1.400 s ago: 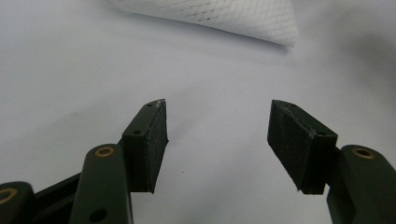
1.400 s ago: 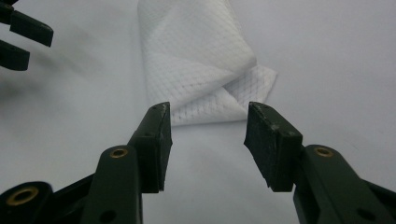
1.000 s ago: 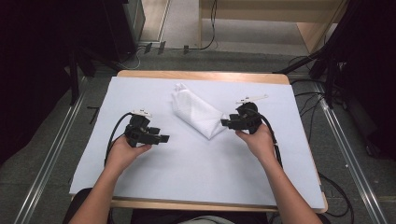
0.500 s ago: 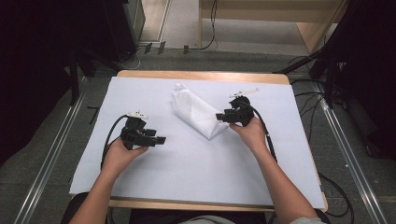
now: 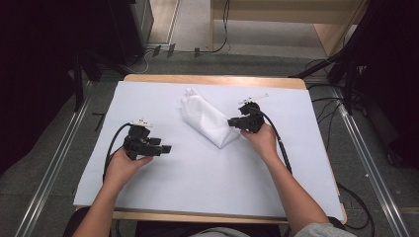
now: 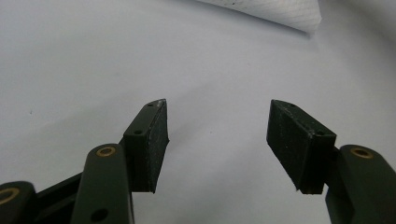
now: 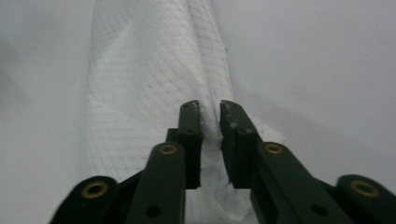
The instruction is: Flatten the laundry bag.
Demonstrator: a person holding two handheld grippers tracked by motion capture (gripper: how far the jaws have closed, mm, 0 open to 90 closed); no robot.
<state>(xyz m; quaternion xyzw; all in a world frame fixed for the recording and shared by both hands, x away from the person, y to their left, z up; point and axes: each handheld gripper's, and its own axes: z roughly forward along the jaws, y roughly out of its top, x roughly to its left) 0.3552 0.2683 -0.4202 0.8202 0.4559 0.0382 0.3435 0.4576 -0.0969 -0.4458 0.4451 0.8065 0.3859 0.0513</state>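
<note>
The right gripper has just been closing – its jaws pinch a fold at the near end of the white cloth. Well left of the cloth, the left gripper gapes wide, hand resting low on the white table cover.

Wooden table w/ white sheet covering most of it; folded white cloth lies on sheet, near centre.

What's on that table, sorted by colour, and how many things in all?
White: 2, the folded cloth and the table cover
Black: 2, the left gripper and the right gripper
Total: 4
</note>
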